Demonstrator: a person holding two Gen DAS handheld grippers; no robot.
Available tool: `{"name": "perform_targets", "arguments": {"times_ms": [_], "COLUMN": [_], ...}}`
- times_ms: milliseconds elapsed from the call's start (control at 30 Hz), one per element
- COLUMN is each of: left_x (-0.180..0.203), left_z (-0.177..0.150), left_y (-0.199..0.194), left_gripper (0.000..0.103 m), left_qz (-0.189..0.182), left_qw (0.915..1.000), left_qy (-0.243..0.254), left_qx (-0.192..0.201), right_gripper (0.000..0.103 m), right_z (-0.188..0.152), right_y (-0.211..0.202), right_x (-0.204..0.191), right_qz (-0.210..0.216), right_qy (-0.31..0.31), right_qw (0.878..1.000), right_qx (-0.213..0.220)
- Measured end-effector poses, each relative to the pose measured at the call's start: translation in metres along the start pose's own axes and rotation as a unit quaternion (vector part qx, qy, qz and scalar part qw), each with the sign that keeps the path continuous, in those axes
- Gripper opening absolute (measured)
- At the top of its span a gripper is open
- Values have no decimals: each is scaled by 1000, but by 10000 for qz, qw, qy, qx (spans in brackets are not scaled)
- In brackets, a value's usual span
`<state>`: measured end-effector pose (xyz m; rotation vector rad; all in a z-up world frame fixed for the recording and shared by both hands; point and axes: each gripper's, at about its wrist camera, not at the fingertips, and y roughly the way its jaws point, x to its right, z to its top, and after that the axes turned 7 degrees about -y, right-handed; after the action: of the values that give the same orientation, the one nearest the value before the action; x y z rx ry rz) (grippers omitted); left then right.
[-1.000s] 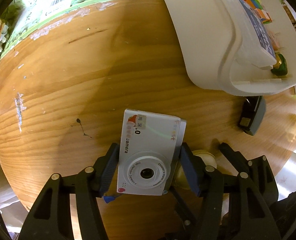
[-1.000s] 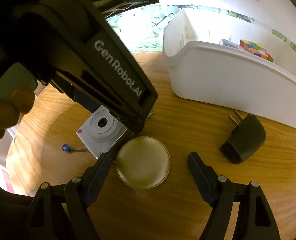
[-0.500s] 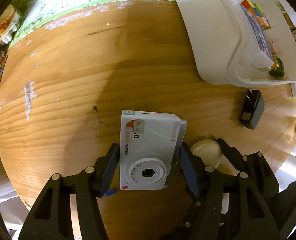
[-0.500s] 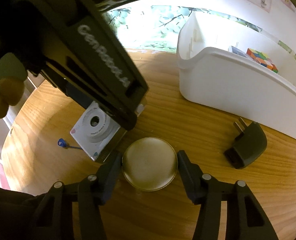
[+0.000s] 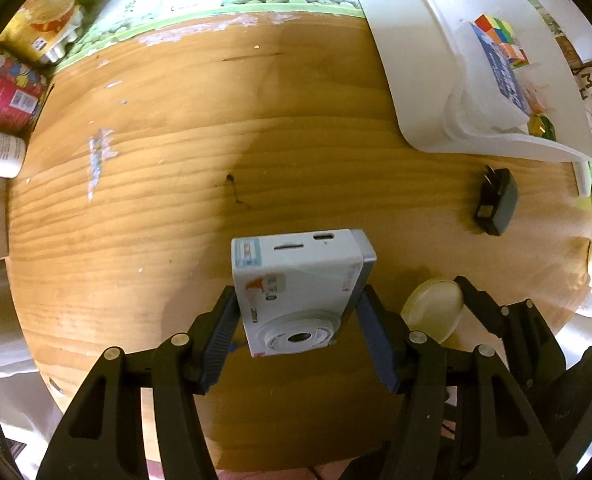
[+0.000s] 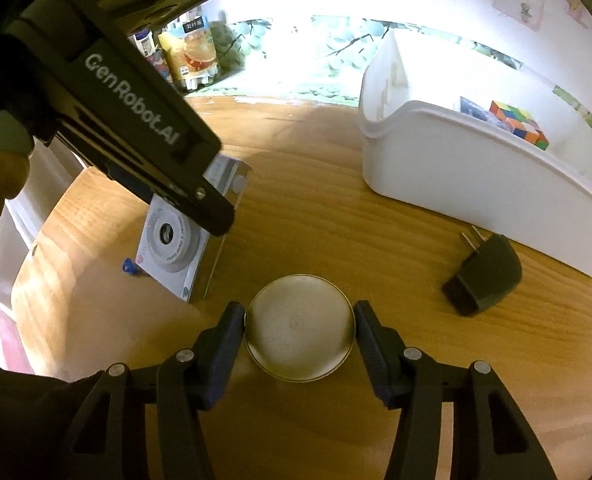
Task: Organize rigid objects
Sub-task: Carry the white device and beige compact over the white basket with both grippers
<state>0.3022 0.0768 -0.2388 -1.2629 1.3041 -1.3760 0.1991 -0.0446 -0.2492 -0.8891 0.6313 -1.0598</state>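
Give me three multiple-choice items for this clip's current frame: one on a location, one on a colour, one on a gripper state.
1. Where is the black plug adapter?
A. inside the bin
B. on the table beside the bin
C. in the left gripper

2. What colour is the storage bin?
A. white
B. blue
C. red

3. What is the right gripper doing?
A. hanging open over nothing
B. clamping the camera
C. closed on the round tin

Answers:
1 B, it lies on the wooden table outside the bin wall.
2 A, its walls are plain white.
3 C, both fingers touch the tin's rim; the left gripper has the white camera.
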Motion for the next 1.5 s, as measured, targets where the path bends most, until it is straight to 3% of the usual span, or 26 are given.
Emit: {"name": "perform_targets", "arguments": {"times_ms": [333, 833, 1167, 1500], "left_x": [8, 57, 112, 141], "left_z": [-30, -47, -19, 13], "left_y": [-12, -73, -100, -104], "left_gripper": [62, 62, 62, 62], "left_qz": [103, -2, -14, 112], "left_qw": [9998, 9965, 9910, 9847], "left_qy": [-20, -142, -67, -382], "left_qx": [173, 820, 1338, 1695], "right_gripper": [56, 56, 56, 56], "right_z": [-18, -31, -22, -9], "right_y": [-41, -95, -125, -130], "right_x": [16, 92, 146, 197], "right_qz": [-216, -248, -233, -113], "right_qy": [19, -42, -246, -149], "right_qw": [9997, 9989, 9964, 9933], "right_qx": [61, 398, 774, 1143]}}
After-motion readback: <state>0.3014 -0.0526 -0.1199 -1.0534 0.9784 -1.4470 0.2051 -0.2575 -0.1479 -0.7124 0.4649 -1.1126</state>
